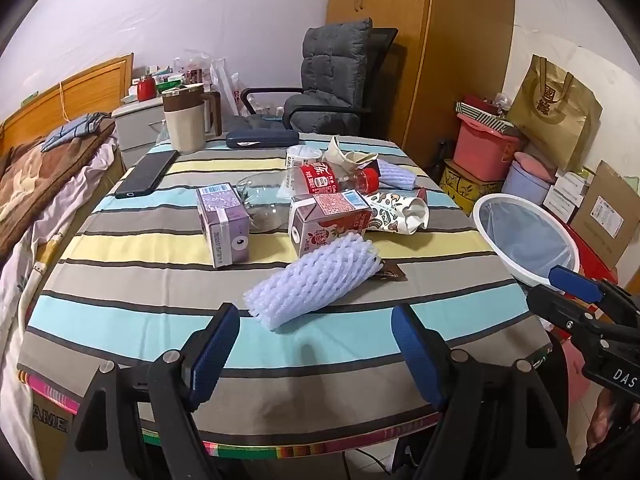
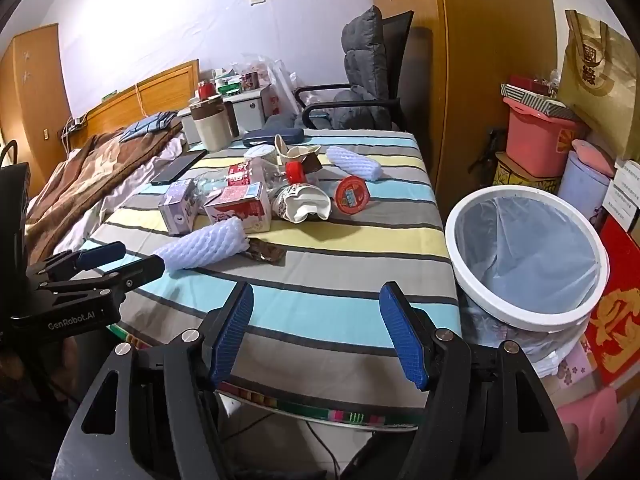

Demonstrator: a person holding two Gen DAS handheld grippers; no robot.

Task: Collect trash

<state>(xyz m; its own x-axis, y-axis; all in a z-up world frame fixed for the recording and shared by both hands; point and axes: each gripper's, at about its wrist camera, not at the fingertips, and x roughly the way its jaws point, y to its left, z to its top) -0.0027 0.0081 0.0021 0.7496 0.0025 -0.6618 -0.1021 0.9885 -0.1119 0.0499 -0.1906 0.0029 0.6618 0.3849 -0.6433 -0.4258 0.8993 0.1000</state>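
Note:
Trash lies on the striped table [image 1: 120, 280]: a white foam net sleeve [image 1: 314, 284] nearest, a purple carton [image 1: 224, 222], a red carton [image 1: 328, 218], a clear bottle with a red cap [image 1: 316, 184], crushed paper cups [image 1: 400, 212], a second foam sleeve [image 1: 396, 174] and a brown wrapper [image 2: 266, 251]. A red lid [image 2: 352, 195] shows in the right wrist view. My left gripper [image 1: 316, 344] is open and empty, just short of the near foam sleeve. My right gripper [image 2: 316, 328] is open and empty over the table's front edge. A white-rimmed lined bin [image 2: 524, 256] stands right of the table.
A phone [image 1: 148, 174], a jug [image 1: 188, 120] and a dark case [image 1: 262, 139] sit at the table's far side. A bed [image 1: 36, 184] lies left, an office chair [image 1: 332, 88] behind, stacked boxes and bags [image 1: 556, 120] at the right.

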